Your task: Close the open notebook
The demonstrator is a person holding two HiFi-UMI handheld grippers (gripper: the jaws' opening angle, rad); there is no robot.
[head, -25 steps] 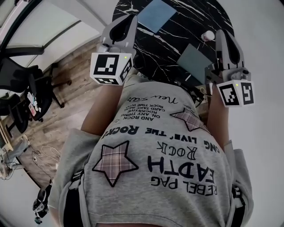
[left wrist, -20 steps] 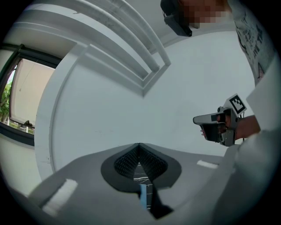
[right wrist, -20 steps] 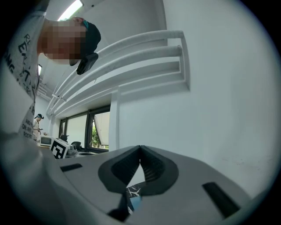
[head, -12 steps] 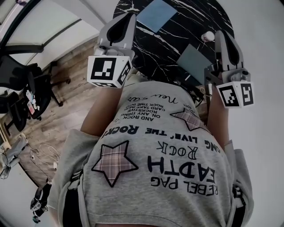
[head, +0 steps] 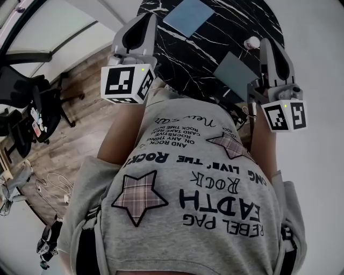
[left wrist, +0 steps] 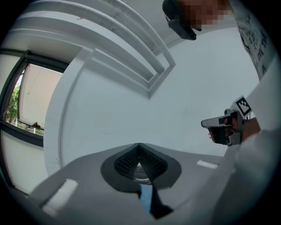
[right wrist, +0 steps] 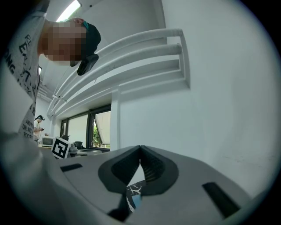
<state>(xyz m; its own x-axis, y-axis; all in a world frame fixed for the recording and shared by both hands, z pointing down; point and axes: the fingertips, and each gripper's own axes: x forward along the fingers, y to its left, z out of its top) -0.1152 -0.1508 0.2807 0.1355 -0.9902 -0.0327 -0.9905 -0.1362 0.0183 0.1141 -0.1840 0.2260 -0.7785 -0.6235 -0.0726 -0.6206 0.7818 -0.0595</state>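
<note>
The shirt (head: 204, 188) reads "EARTH ROCK". Two on the surface (head: 215, 37): blue notebook (head: 188, 15), teal notebook (head: 235, 72). The left claw (left wrist: 139, 146) and right claw (right wrist: 140, 148) are closed, empty.

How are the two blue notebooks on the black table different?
The light blue notebook is paler and lies at the table's far side. The grey-blue notebook is darker and lies nearer the person. Both are flat rectangles, turned at an angle on the black table.
</note>
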